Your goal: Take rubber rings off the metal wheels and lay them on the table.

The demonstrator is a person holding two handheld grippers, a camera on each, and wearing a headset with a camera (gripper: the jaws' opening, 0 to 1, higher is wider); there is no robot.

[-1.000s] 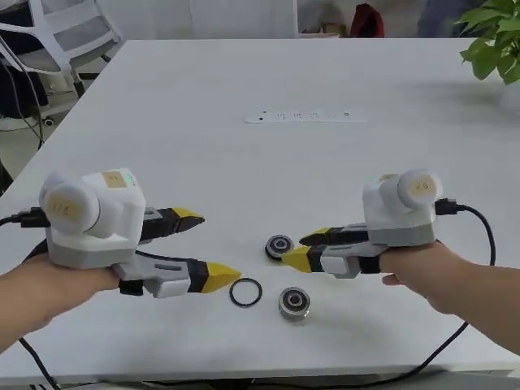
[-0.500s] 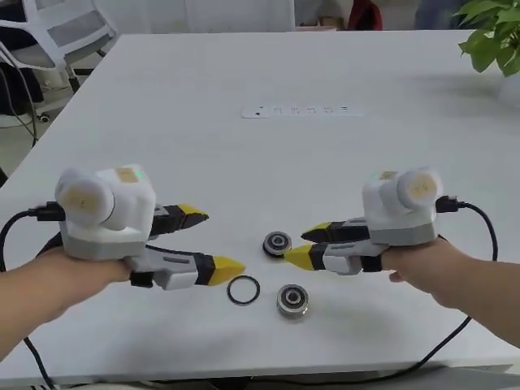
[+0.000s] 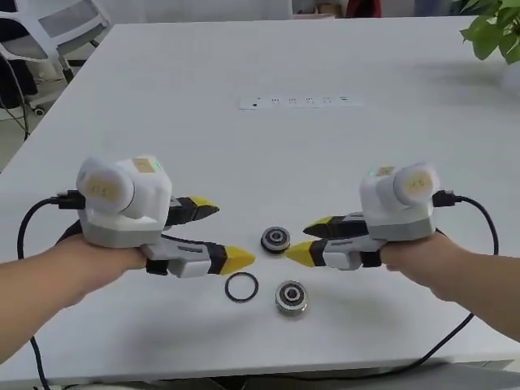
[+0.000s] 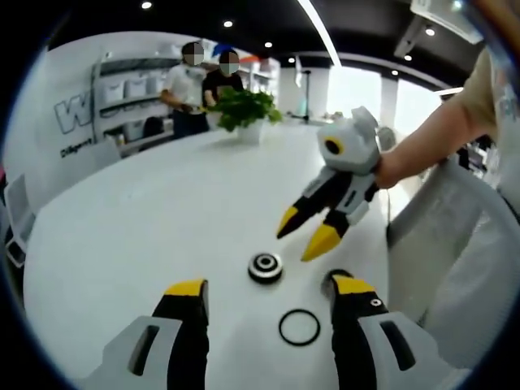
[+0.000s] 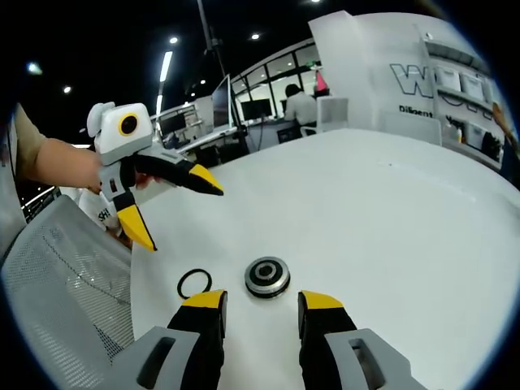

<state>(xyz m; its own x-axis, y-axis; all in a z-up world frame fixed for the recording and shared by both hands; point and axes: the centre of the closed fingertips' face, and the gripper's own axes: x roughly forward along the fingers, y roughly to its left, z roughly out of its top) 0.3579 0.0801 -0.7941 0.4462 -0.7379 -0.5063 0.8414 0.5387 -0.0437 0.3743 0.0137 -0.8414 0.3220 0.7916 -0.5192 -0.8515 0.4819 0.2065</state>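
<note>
Both sets of jaws are spread wide and not pinching anything: the left gripper [image 3: 226,234] and the right gripper [image 3: 302,240] hang just above the big white desk [image 3: 244,146] with their yellow tips pointed at each other, close but apart. From the left gripper view you look out between the left gripper's [image 4: 269,288] own jaws at the right gripper [image 4: 299,241] across from it, and the right gripper view gives the mirror version, right gripper [image 5: 264,301] up front and left gripper [image 5: 180,216] facing back. At the far edges of the desk there's a white mesh office chair [image 3: 49,32] and a leafy green plant [image 3: 491,32], and a flat white socket strip [image 3: 299,102] sits mid-desk. Now the small stuff: one round metal wheel with a dark rim [image 3: 275,240] lies flat right between the two pairs of tips, a second metal wheel with a silvery rim [image 3: 292,297] lies nearer the person, and the thin loose black rubber ring [image 3: 241,287] lies flat on the desk just beside that second wheel, below the left gripper's lower jaw, touching neither wheel.
</note>
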